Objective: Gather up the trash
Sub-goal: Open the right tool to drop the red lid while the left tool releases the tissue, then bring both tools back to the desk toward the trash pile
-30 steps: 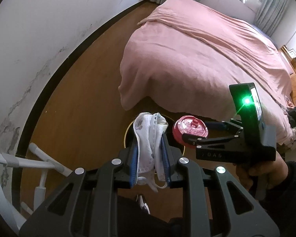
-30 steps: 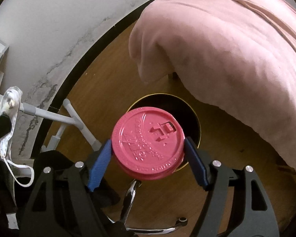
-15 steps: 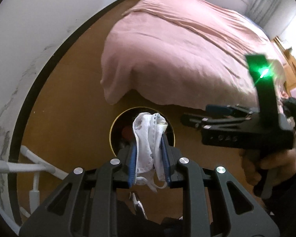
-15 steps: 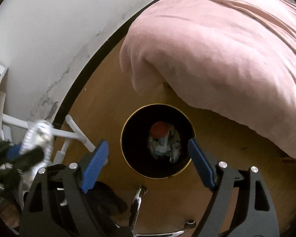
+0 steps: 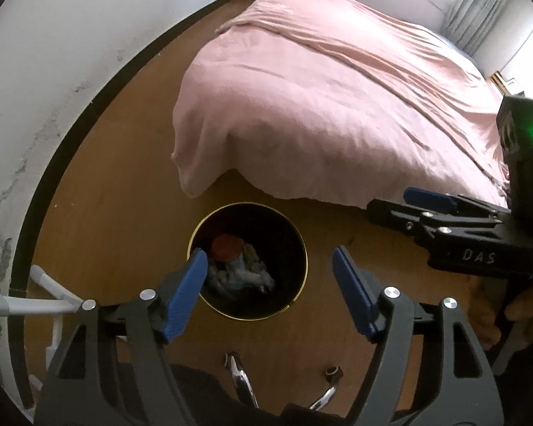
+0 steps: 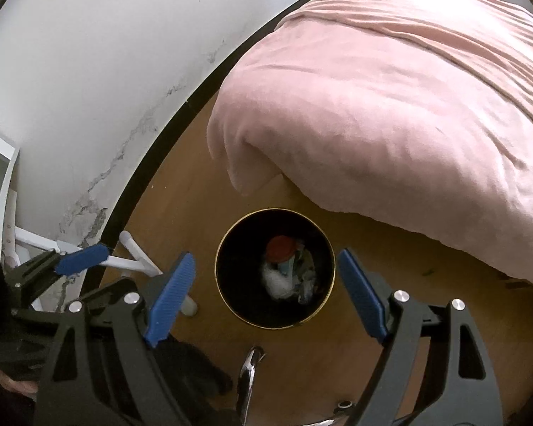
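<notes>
A black round trash bin with a gold rim (image 5: 298, 245) (image 6: 328, 248) stands on the wooden floor by the bed corner. Inside it lie a pink cup lid (image 5: 226, 247) (image 6: 280, 248), a white face mask (image 6: 277, 280) and other crumpled trash (image 5: 247, 277). My left gripper (image 5: 270, 287) is open and empty above the bin. My right gripper (image 6: 266, 291) is open and empty above the bin; it also shows at the right of the left wrist view (image 5: 430, 198). The left gripper's blue pad (image 6: 81, 259) shows at the left of the right wrist view.
A bed with a pink cover (image 5: 337, 99) (image 6: 391, 106) fills the far side. A white wall with a black baseboard (image 5: 64, 135) runs on the left. A white frame (image 5: 35, 301) (image 6: 135, 252) stands left of the bin. Chrome chair legs (image 5: 241, 380) lie near.
The right gripper opened and the pink lid fell into the bin. Then the left gripper opened and the white mask fell into the bin. The right gripper has drawn back to the right.
</notes>
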